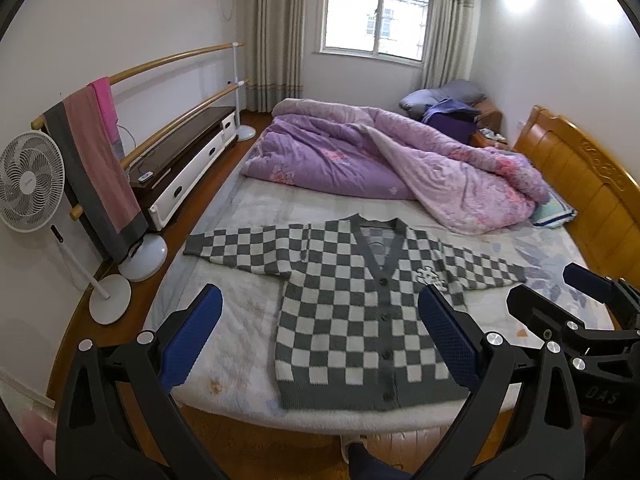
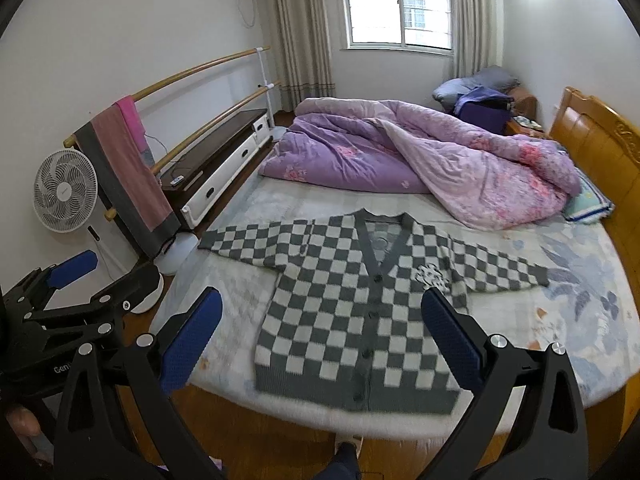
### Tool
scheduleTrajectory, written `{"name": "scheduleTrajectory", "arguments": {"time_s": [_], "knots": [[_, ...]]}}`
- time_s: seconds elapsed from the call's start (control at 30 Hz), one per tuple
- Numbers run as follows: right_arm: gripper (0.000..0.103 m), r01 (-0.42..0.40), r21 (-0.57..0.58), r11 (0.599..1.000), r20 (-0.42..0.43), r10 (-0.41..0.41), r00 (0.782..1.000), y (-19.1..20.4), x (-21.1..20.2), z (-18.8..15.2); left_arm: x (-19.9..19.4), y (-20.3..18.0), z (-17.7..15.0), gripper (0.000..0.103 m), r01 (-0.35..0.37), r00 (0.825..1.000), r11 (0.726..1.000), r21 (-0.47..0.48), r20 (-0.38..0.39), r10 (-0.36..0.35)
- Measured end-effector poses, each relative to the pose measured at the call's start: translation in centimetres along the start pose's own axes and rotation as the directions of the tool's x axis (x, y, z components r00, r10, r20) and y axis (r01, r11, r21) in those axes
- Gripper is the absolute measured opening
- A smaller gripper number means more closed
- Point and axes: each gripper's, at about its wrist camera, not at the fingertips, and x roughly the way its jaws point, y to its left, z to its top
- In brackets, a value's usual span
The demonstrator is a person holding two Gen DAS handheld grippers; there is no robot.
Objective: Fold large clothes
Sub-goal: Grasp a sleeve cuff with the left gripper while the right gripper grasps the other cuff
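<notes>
A grey-and-white checkered cardigan (image 1: 352,312) lies flat and buttoned on the near part of the bed (image 1: 240,344), both sleeves spread sideways; it also shows in the right wrist view (image 2: 344,320). My left gripper (image 1: 320,336) is open and empty, held above the bed's near edge in front of the cardigan's hem. My right gripper (image 2: 320,336) is open and empty at a similar height. The right gripper also shows at the right edge of the left wrist view (image 1: 560,300), and the left gripper at the left edge of the right wrist view (image 2: 96,280).
A rumpled purple quilt (image 1: 384,160) covers the far half of the bed. A wooden headboard (image 1: 580,184) stands at the right. On the left floor are a white fan (image 1: 32,180), a towel rack with a pink-grey towel (image 1: 100,160) and a low cabinet (image 1: 188,152).
</notes>
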Motion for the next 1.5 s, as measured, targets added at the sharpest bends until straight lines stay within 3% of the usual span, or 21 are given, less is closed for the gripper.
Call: {"name": "scheduleTrajectory", "arguments": {"time_s": [0.23,0.5,0.67,0.77,0.87,1.07,1.17,1.33,1.47,1.5], "knots": [[0.096,-0.024,-0.049,0.998,-0.051,0.021,0.998,-2.6,8.9,4.3,10.8,0.4,4.5,0.098,-0.037,0.993,0.998,-0.045,-0.113,0.031],[0.096,-0.026,-0.066,0.997,-0.159,0.015,0.987,-3.3,19.1,6.4,21.1,2.7,5.6,0.098,-0.037,0.975,0.993,-0.111,-0.221,0.011],[0.096,-0.008,-0.047,0.999,-0.220,-0.002,0.976,-2.5,26.0,7.1,27.6,6.5,6.0,0.098,0.017,0.960,0.973,-0.229,-0.270,-0.081],[0.096,0.028,-0.038,0.999,-0.225,-0.036,0.974,-1.6,30.1,7.1,33.4,9.8,5.8,0.098,0.047,0.936,0.955,-0.292,-0.320,-0.144],[0.096,0.051,-0.007,0.999,-0.246,-0.051,0.968,-0.9,33.9,6.9,38.1,12.8,5.3,0.098,0.027,0.915,0.950,-0.313,-0.375,-0.149],[0.095,0.117,0.042,0.992,-0.292,-0.100,0.951,0.5,41.8,5.0,47.5,23.0,3.7,0.098,-0.070,0.913,0.930,-0.361,-0.398,-0.085],[0.095,0.136,0.049,0.989,-0.324,-0.113,0.939,0.7,45.2,3.8,52.2,29.0,2.4,0.098,-0.142,0.914,0.901,-0.409,-0.405,-0.039],[0.095,0.110,0.091,0.990,-0.379,-0.068,0.923,0.3,50.2,1.8,58.9,38.1,-1.4,0.098,-0.264,0.893,0.783,-0.562,-0.449,-0.021],[0.095,0.132,0.098,0.986,-0.392,-0.083,0.916,0.0,53.2,0.7,62.5,41.7,-4.0,0.096,-0.309,0.878,0.730,-0.610,-0.477,-0.026],[0.095,0.139,0.096,0.986,-0.395,-0.090,0.914,-0.1,53.7,0.4,63.2,42.2,-4.6,0.090,-0.323,0.871,0.722,-0.612,-0.490,-0.025]]}}
